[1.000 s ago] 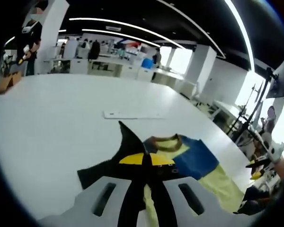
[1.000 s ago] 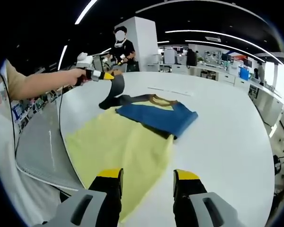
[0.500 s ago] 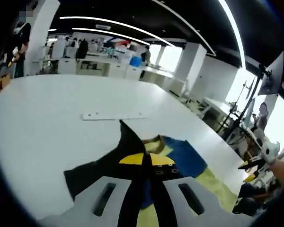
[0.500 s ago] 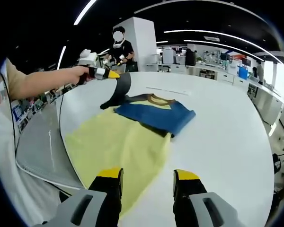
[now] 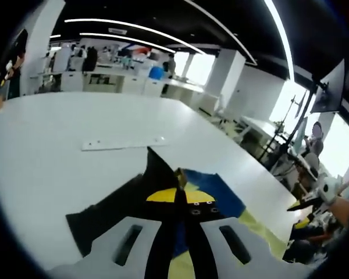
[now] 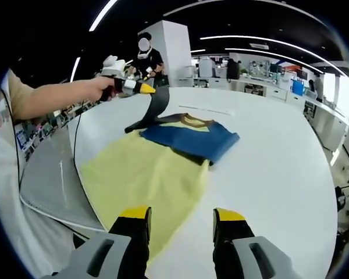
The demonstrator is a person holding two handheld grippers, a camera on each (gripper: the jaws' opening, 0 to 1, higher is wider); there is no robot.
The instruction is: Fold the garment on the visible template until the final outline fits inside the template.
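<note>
Our left claw (image 5: pixel 181 196) is pressed together on the garment's dark sleeve (image 5: pixel 122 203), lifting it; our right claw (image 6: pixel 180 216) hangs spread, holding nothing. The garment (image 6: pixel 157 171) lies on the white surface (image 6: pixel 267 174). We judge it light, limp: grip edges.

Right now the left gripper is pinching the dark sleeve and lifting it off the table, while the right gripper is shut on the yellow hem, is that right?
Not quite. The left gripper does pinch the dark sleeve and lift it off the table, but the right gripper is open, its jaws apart above the yellow hem, as the right gripper view shows.
</note>
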